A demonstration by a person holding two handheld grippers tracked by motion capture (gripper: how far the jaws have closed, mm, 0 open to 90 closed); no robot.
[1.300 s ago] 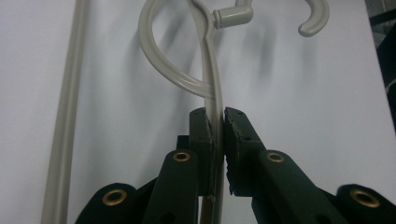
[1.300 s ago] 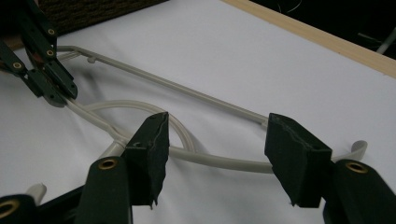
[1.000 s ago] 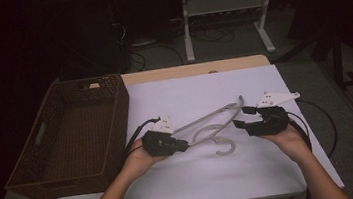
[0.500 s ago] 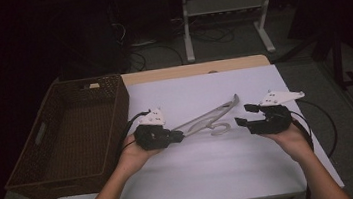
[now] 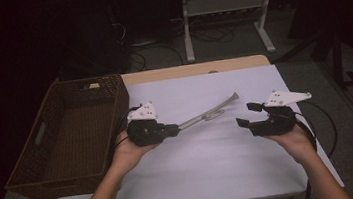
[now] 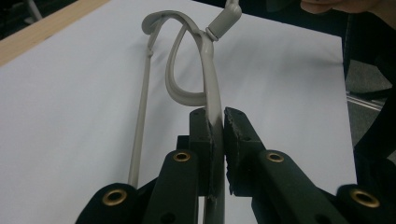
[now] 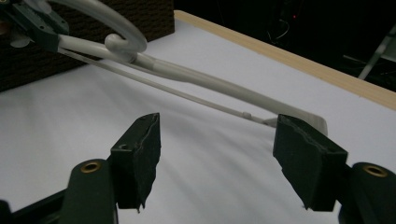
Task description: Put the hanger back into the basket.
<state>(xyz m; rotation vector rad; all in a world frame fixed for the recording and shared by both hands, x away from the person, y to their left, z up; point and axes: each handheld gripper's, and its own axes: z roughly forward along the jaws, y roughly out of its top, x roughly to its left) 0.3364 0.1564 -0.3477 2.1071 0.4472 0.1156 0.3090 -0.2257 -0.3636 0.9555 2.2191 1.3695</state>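
Left claw (image 5: 172,129) clamped on hanger (image 5: 210,115) end, long axis slanting toward basket-free side (right claw (image 5: 246,115) wide, empty).

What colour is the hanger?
Pale grey hanger, clearest in the left gripper view.

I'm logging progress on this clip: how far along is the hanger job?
Done: the left gripper is shut on the hanger and holds it above the table. In hand: the right gripper is open, its fingers off the hanger. Probably left: the basket has no hanger in it.
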